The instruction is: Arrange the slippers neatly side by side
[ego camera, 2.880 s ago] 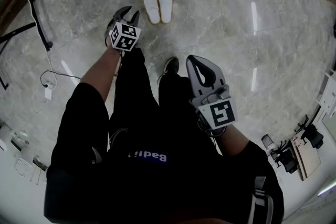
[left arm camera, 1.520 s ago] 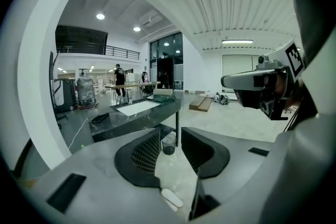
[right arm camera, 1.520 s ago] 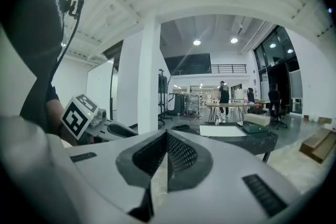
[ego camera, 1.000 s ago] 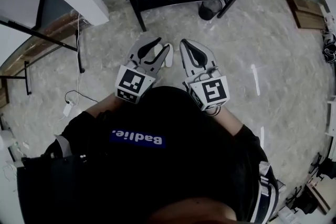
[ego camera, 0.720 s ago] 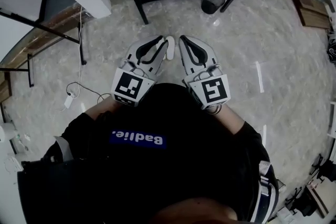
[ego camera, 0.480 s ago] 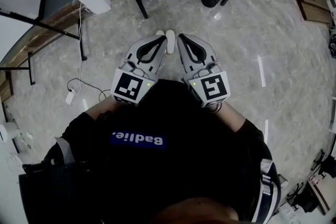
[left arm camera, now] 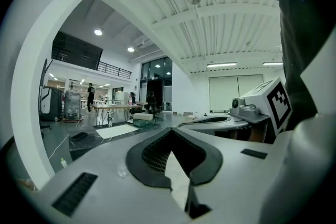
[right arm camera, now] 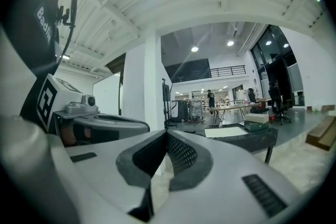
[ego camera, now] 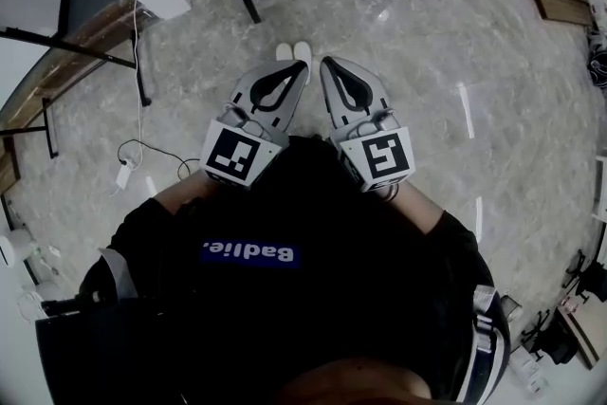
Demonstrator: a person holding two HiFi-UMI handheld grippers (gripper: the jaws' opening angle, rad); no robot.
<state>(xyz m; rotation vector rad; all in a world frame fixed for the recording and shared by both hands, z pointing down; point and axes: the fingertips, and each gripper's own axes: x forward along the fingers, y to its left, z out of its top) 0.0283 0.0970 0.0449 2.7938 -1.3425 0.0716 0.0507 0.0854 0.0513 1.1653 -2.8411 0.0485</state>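
Head view, slippers: white slippers [ego camera: 285, 51] on the floor [ego camera: 446, 81], upper centre of frame. Toes peep out just above the claw tips. They lie side by side, prob. touching; heels hidden.
Head view, left claw [ego camera: 302, 65]: spread a sec ago, now pressed together, nothing in it.
Head view, right claw [ego camera: 325, 64]: pressed together, empty, just beside the left one. No change there.
Left gripper view: left claw [left arm camera: 171, 131] has its tips meeting mid-frame, nothing btwn them. It looks out across the room, not down (so it's held level, well off the slippers).
Right gripper view: right claw [right arm camera: 167, 134] is the same, tips together, nothing pinched, aimed at the room.
Meaning: neither claw is on the slippers and they lie paired. My read is the task is done, or as good as.
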